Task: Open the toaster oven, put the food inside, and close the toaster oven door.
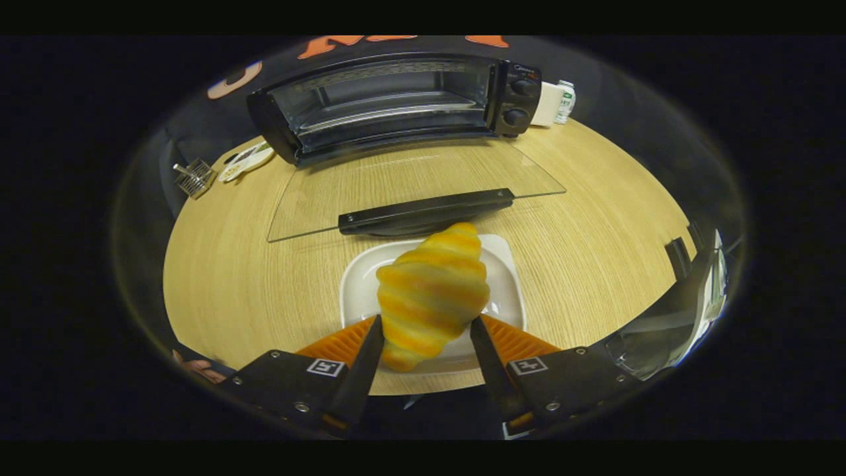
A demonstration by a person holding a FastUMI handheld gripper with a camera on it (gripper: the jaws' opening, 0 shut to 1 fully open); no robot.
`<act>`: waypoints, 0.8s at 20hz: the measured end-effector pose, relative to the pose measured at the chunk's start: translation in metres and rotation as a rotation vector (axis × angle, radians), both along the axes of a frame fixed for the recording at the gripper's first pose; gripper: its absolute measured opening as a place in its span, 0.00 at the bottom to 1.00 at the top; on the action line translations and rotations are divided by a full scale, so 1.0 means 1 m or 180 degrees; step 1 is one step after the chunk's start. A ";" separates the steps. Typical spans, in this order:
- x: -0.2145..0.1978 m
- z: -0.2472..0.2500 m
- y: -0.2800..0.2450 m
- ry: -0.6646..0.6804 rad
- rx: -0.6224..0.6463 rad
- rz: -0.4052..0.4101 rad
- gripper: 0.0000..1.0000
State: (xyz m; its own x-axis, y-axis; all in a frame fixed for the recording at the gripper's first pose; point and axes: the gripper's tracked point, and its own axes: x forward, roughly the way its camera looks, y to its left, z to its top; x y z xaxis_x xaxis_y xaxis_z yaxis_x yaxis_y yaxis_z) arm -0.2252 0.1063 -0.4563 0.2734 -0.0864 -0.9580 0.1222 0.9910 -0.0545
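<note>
Tabletop (595,264), wood. Oven (396,99) at far end, door (423,185) dropped flat. Plate (505,277) just ahead of door. Croissant (433,291) over plate, clamped at mid-body btwn claw (426,344) fingers. Prob. light, soft, crushable: min. squeeze.

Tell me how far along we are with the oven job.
Done: the oven door lies open on the table. In hand: the gripper is shut on the croissant, above the plate. Left: put it inside and close the door.
</note>
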 end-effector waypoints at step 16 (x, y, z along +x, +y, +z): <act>0.006 0.033 0.003 -0.0311 0.1334 -0.0226 0.48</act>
State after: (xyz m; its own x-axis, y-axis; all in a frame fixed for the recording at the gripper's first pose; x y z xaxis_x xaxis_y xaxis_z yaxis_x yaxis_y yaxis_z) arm -0.2194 0.1089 -0.4232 0.3720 0.2826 -0.8842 0.1754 0.9140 0.3659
